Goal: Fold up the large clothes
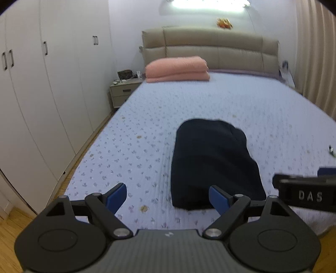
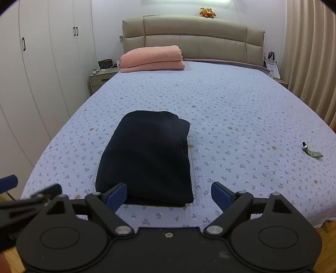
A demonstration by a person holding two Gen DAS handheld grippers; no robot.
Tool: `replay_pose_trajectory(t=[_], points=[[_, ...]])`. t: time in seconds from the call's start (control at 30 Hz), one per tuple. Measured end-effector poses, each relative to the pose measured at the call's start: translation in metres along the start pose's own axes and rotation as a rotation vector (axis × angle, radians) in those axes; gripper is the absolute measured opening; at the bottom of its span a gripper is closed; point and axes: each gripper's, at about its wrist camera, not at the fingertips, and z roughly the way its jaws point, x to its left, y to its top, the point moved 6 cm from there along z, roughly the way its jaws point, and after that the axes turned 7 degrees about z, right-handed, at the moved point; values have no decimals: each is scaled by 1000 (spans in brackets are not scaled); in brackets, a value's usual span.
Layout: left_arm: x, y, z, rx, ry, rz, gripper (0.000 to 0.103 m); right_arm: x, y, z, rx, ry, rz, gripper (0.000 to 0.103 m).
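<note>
Clothes come first: your dark folded clothes (image 2: 147, 159) lie in a thick pile on the bed (image 2: 241, 117), near the foot end and a bit left of the middle. No tongs touch the pile. You see the big bed with its blue flowery cover, and white closets (image 2: 42, 63) stand along its left side. A folded pink blanket (image 2: 152, 57) sits far away by the tan headboard (image 2: 193, 35). Your left tongs (image 1: 168, 196) hang over the near edge with both blue tips wide apart and nothing between them. Your right tongs (image 2: 169, 195) are wide apart too, and they hold nothing. A small squeezed tube (image 2: 311, 151) lies alone on the right side of the cover. A little stuffed toy (image 2: 207, 12) sits on top of the headboard.
</note>
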Motion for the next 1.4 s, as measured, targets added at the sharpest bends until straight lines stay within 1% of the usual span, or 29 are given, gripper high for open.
replay_pose_trajectory(t=[0.1, 0.17, 0.23, 0.33, 0.47, 0.6, 0.87, 1.03, 1.13, 1.23, 1.4], points=[[-3, -3, 2, 8, -19, -17, 87, -4, -1, 1, 5, -3, 1, 103], [-2, -3, 6, 18, -20, -28, 87, -6, -3, 4, 25, 6, 6, 103], [-1, -3, 8, 25, -10, -31, 87, -8, -5, 5, 36, 13, 18, 103], [3, -3, 10, 31, 11, -35, 87, -10, -7, 7, 34, -4, 20, 103], [15, -3, 13, 42, 59, -49, 87, -14, -6, 7, 25, -24, 22, 103], [25, -3, 15, 51, 68, -69, 87, -19, -5, 7, 26, -27, 33, 103], [22, -2, 14, 38, 111, -29, 87, -18, -7, 9, 35, -30, 38, 103], [25, -3, 12, 36, 91, -43, 87, -19, -7, 9, 41, -22, 41, 103], [27, -3, 11, 30, 109, -52, 87, -19, -7, 8, 42, -22, 42, 103], [29, -3, 11, 27, 137, -35, 87, -19, -7, 8, 42, -21, 42, 103], [31, -5, 12, 37, 117, -51, 87, -19, -8, 9, 47, -20, 41, 103]])
